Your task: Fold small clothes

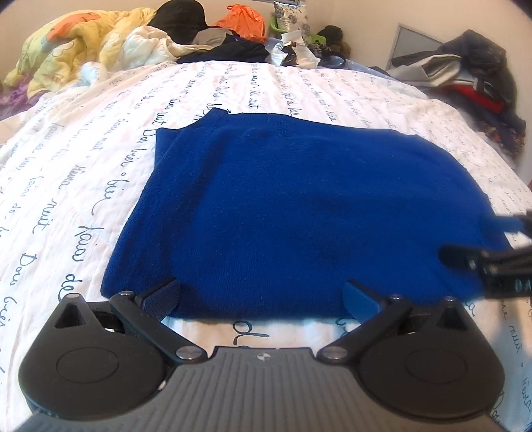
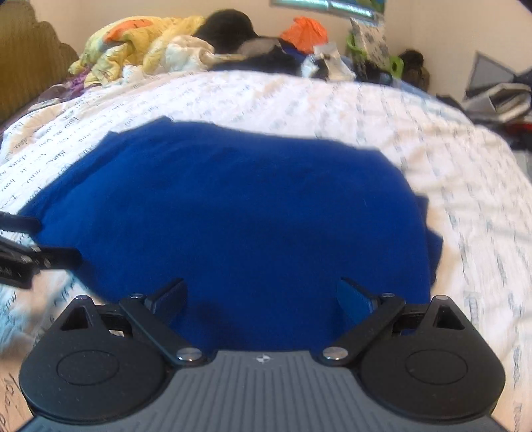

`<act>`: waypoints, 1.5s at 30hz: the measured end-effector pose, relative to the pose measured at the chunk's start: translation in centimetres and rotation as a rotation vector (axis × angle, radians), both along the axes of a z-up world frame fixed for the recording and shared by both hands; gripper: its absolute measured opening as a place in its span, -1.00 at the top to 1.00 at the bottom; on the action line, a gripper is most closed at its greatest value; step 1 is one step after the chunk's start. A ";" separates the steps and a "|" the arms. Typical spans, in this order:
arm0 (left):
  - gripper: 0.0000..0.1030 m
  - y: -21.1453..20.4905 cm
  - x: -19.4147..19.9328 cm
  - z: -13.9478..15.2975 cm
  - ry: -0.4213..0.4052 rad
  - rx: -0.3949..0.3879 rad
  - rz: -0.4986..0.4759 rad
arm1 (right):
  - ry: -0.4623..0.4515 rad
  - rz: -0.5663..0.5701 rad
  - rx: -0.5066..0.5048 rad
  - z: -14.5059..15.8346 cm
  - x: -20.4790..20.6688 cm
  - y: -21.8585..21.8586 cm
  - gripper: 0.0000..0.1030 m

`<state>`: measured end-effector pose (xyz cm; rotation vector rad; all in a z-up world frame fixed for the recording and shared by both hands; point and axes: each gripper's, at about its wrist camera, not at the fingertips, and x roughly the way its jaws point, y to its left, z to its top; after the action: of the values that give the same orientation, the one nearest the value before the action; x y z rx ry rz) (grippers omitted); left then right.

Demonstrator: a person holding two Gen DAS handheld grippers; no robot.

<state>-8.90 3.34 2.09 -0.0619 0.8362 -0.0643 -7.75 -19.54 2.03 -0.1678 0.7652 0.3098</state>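
A royal blue knit garment (image 1: 292,206) lies flat on the bed, folded into a rough rectangle with a layered edge along its left side. My left gripper (image 1: 262,295) stands open at the garment's near edge, its blue-padded fingers spread wide with nothing between them. In the right wrist view the same blue garment (image 2: 239,212) fills the middle, and my right gripper (image 2: 262,295) is open just above its near part. The right gripper's fingers (image 1: 492,262) reach in from the right edge of the left wrist view. The left gripper's fingers (image 2: 40,259) show at the left edge of the right wrist view.
The bed has a white sheet (image 1: 99,159) printed with cursive writing. A heap of bedding and clothes (image 1: 99,43) lies along the far side, with an orange bag (image 1: 242,20). More clothes (image 1: 465,76) are piled at the far right.
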 end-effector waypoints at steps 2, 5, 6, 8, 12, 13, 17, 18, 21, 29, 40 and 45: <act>-1.00 0.1 -0.1 -0.1 -0.002 0.006 0.001 | 0.000 0.006 0.001 -0.1 2.1 0.2 -0.91; -1.00 0.2 -0.2 -0.1 -0.001 0.003 0.002 | 0.027 -0.022 0.016 -1.4 3.9 0.4 -1.00; -1.00 0.4 -0.2 0.0 0.001 0.001 0.004 | -0.009 -0.023 0.035 -1.8 3.4 0.2 -1.00; -1.00 0.5 -0.4 0.0 0.007 -0.001 0.013 | -0.079 -0.007 0.052 -2.3 2.6 0.0 -1.00; -1.00 2.1 -1.4 0.6 0.029 -0.084 0.101 | -0.082 -0.006 0.067 -2.3 1.8 -0.9 -1.00; -1.00 3.1 -2.0 0.8 0.025 -0.153 0.161 | -0.082 -0.006 0.066 -2.2 1.8 -0.9 -1.00; -0.98 6.8 -4.7 0.4 -0.020 -0.474 0.381 | -0.082 -0.004 0.069 -2.2 2.0 -0.7 -1.00; -0.94 7.3 -4.8 0.3 -0.028 -0.525 0.416 | -0.082 -0.004 0.069 -2.1 1.9 -0.8 -1.00; -0.89 8.4 -4.0 -0.1 -0.047 -0.650 0.487 | -0.081 -0.003 0.071 -2.0 2.1 -0.6 -1.00; 0.31 7.9 -0.7 0.5 -0.034 -0.552 0.631 | -0.078 0.002 0.107 -1.6 2.8 -1.2 -1.00; -0.06 7.5 -2.1 0.5 -0.017 -0.532 0.705 | -0.066 -0.002 0.244 -1.5 3.1 -3.2 -1.00; -0.89 7.5 -2.1 0.3 -0.101 -0.612 0.769 | -0.065 -0.002 0.254 -1.3 3.1 -3.4 -1.00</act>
<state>-11.04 10.84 2.42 -0.9406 0.6219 0.4013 -4.69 -22.94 0.72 0.0619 0.6557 0.3945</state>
